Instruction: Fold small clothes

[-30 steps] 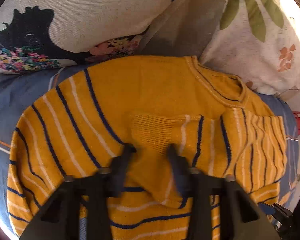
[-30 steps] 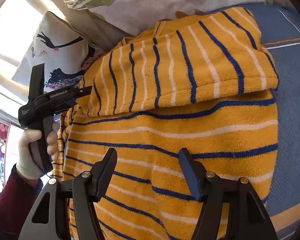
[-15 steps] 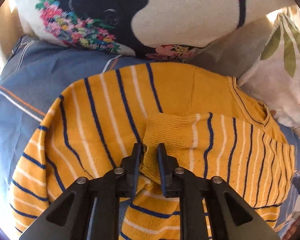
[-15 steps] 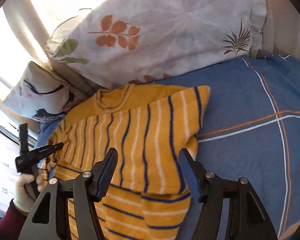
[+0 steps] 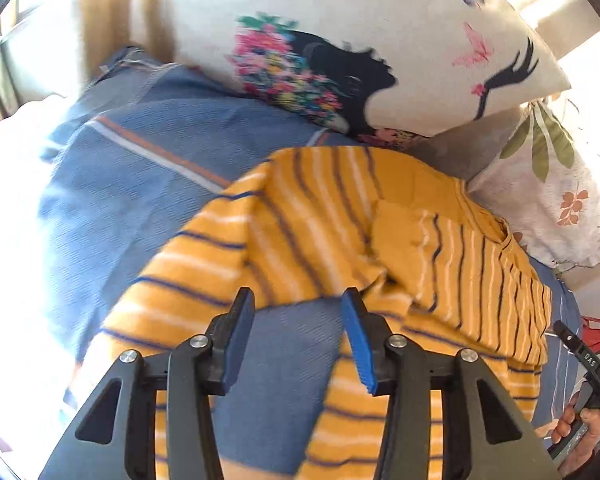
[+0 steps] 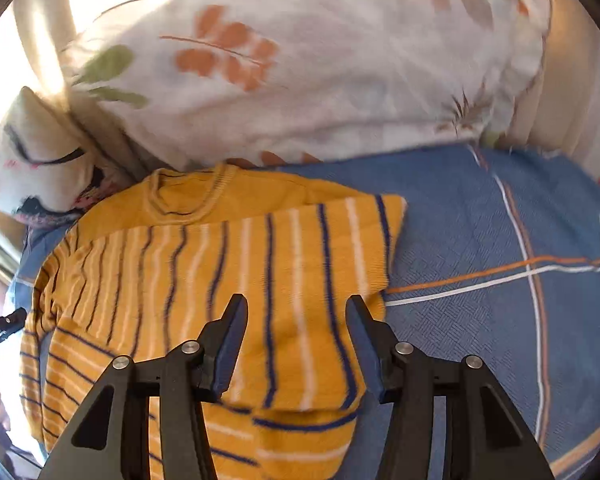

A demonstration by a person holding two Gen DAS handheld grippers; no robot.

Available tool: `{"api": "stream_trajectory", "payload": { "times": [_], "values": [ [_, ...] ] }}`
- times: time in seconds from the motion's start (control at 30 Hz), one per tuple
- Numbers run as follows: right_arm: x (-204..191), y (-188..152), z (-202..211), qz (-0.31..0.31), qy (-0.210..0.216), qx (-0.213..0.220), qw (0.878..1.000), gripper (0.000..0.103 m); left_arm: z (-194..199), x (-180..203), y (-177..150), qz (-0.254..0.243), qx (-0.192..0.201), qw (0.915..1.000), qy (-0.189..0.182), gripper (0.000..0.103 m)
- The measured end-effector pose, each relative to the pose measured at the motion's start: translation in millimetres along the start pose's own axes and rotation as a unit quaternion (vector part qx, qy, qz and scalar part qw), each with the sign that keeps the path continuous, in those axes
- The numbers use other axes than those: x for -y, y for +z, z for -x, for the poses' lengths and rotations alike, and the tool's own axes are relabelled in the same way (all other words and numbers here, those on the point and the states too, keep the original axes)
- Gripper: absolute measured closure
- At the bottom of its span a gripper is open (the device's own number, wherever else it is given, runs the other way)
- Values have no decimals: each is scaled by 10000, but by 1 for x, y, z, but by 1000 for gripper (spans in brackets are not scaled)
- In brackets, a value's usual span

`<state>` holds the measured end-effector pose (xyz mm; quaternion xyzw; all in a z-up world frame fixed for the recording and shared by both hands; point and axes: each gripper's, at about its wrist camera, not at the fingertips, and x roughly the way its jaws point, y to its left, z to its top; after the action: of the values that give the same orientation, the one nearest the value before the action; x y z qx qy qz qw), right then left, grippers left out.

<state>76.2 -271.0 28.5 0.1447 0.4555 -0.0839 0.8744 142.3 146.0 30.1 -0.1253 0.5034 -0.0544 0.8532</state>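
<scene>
Yellow striped sweater [image 6: 236,280], sleeves folded in

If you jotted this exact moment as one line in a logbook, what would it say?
task: fold small clothes | left gripper: open, empty | right gripper: open, empty, over sweater | sleeves folded across the front | sweater on blue bedspread

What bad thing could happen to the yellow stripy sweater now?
Both grippers, left and right, are open and hold nothing, so the folded sleeve on the sweater might slip open again. The sweater lies close against the pillows, so the next fold could bunch up against them.
</scene>
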Motion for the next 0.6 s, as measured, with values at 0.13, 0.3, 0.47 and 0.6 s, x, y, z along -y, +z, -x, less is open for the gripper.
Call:
{"api": "stream_trajectory", "payload": {
  "times": [0.13, 0.3, 0.47, 0.6],
  "values": [
    [-42, -14, 18, 436, 203, 43, 9988, 40, 25, -54, -19, 423, 80, 9987, 262, 53],
    [-90, -34, 11, 681, 537, -293, 9958, 40, 44, -115, -49, 872, -19, 9959, 248, 50],
    [-143, -55, -1, 887, 745, -639, 9912, 40, 36, -112, -87, 153, -434, 9989, -8, 44],
    [-183, -66, -5, 1107, 810, -762, 9876, 40, 17, -95, -110, -366, -945, 9948, -70, 46]
  ]
}}
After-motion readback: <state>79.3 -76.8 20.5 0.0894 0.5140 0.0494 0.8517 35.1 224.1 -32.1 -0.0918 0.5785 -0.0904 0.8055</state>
